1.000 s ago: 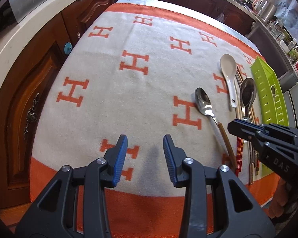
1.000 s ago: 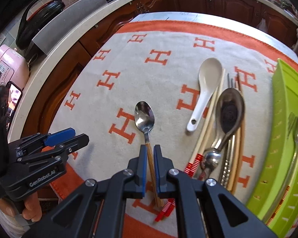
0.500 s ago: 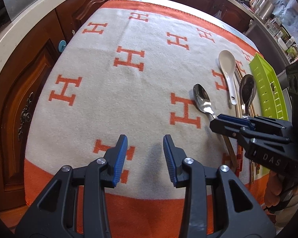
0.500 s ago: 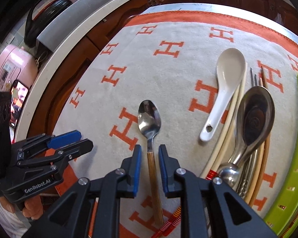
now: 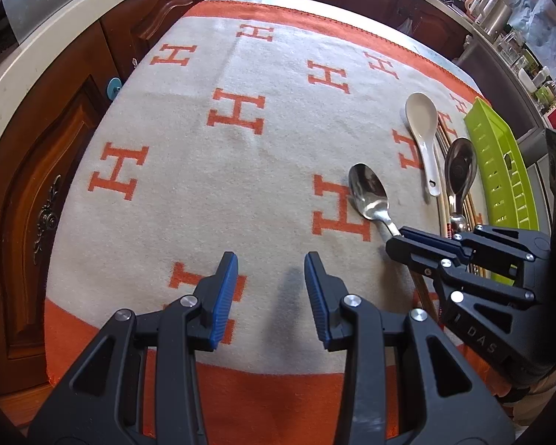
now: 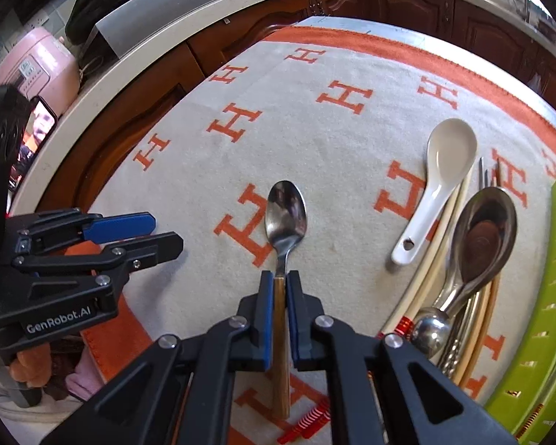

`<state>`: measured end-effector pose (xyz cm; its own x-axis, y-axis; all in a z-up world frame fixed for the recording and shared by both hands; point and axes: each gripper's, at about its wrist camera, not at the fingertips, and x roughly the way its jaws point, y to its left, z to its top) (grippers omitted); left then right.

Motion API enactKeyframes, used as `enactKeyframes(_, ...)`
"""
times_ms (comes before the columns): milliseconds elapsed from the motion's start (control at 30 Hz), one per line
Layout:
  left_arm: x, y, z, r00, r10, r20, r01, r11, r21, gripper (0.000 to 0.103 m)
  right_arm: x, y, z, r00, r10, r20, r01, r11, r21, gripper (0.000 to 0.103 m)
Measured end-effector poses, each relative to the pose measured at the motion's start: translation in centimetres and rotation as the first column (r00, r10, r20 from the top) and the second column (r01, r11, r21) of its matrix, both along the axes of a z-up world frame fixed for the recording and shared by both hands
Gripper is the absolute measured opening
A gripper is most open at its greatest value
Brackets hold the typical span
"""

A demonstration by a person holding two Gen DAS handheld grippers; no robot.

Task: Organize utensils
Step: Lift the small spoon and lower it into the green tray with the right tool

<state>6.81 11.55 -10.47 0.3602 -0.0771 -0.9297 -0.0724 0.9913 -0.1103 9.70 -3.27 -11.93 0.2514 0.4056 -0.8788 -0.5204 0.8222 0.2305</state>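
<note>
near the front edge of the blanket (image 6: 315,118) my right gripper (image 6: 280,289) had just been closing and pinched the wooden-handled spoon (image 6: 285,215) low on its handle. left gripper (image 5: 270,285) hung spread, empty. i judged the bowl-heavy spoon could swivel on lifting. green tray (image 6: 537,333) at the right edge; contents unclear.

Black left tool (image 5: 270,289), blue pads, silver screws, "GenRobot.AI" lettering

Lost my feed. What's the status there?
Right gripper shut on wooden-handled spoon, just closed. Left gripper open, empty. Green tray alongside, nothing blocking.
</note>
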Motion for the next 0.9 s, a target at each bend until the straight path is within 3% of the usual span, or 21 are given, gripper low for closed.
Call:
enactKeyframes(500,-0.7,-2.5,1.4,0.998,-0.062,0.02,0.061,0.998,0.027,0.034,-1.5,-5.7,4.4,0.98,-0.191,0.057,0.187,0.98,0.07,0.006)
enactKeyframes(900,0.9,-5.6,2.8,0.992,-0.125,0.027,0.125,0.992,0.015,0.034,-1.7,-14.6,7.0,0.898,-0.438,0.049,0.432,0.897,0.097,0.006)
